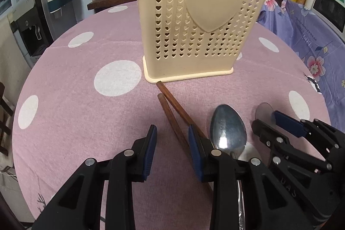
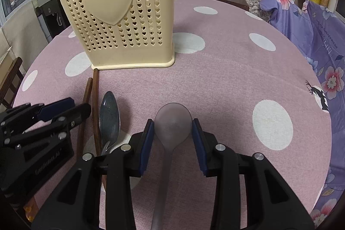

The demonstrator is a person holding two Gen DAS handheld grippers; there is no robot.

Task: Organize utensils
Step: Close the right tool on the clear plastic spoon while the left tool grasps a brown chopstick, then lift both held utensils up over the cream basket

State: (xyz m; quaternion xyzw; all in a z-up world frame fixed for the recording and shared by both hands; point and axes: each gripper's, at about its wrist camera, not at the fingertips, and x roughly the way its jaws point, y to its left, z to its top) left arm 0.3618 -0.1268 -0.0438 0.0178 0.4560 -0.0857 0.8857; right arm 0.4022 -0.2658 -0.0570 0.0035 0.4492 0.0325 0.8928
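Lining up grabs: right gripper (image 2: 173,125) spread around the grey spoon (image 2: 172,122), left gripper (image 1: 172,133) released over the chopsticks (image 1: 172,109). Next probably squeeze, then lift toward the holder (image 2: 120,14) ahead.

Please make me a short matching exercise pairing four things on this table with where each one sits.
Things:
1. cream utensil holder
2. wooden chopsticks
3. metal spoon
4. translucent grey spoon

Places:
A. between the open right tongs
B. upright at the far side of the dotted cloth
C. flat, tips at the holder's base
D. just right of the chopsticks, beside the left tongs

Pairs: 1-B, 2-C, 3-D, 4-A
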